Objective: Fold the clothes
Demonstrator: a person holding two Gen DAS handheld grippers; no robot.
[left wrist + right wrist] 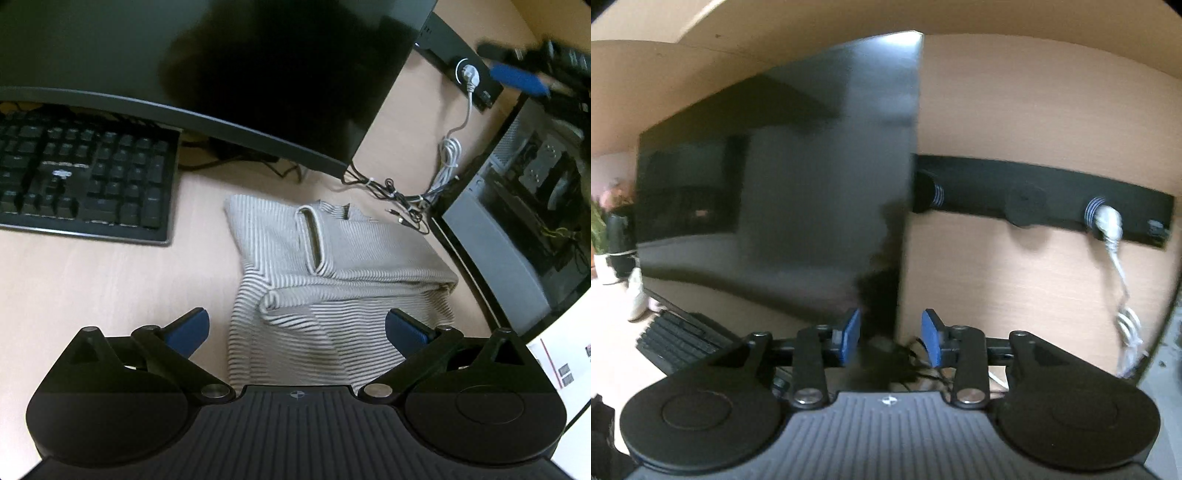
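Observation:
A grey-and-white striped knit garment [332, 280] lies partly folded on the pale wooden desk [92, 288], its neck opening facing up and one layer doubled across the middle. My left gripper [297, 326] hovers above its near part, blue pads wide open, holding nothing. In the left wrist view, my right gripper [517, 79] shows as a blurred blue finger at the top right, high above the desk. In its own view my right gripper [891, 338] is open with a moderate gap and empty, pointing at the monitor edge; the garment is not in that view.
A black keyboard [85, 177] sits at the left under a large dark monitor [221, 74]. A tangle of cables [406, 199] lies behind the garment. A computer case [524, 221] stands at the right. A black socket strip [1052, 195] with a white plug runs along the back wall.

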